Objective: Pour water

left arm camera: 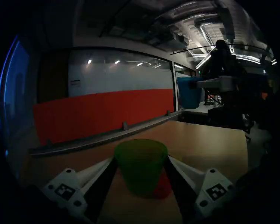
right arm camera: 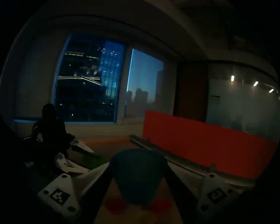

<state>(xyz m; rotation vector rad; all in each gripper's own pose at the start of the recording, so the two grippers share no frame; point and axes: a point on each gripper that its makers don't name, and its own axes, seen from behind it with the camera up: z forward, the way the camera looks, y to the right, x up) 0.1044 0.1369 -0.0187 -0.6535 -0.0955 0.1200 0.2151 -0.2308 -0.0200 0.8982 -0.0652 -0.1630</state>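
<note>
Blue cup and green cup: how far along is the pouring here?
Done: both cups look gripped, the green cup in the left gripper, the blue cup in the right gripper. In hand: both are upright and apart, neither tilted. Left: bringing them together, tipping one and pouring; no water is visible in this dim light.

No legible txt; notice on glass wall too small & dim to read.

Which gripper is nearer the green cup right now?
Left. The left gripper has its fingers pressed on both sides of the green cup; the right gripper holds the blue cup, apart from it.
</note>
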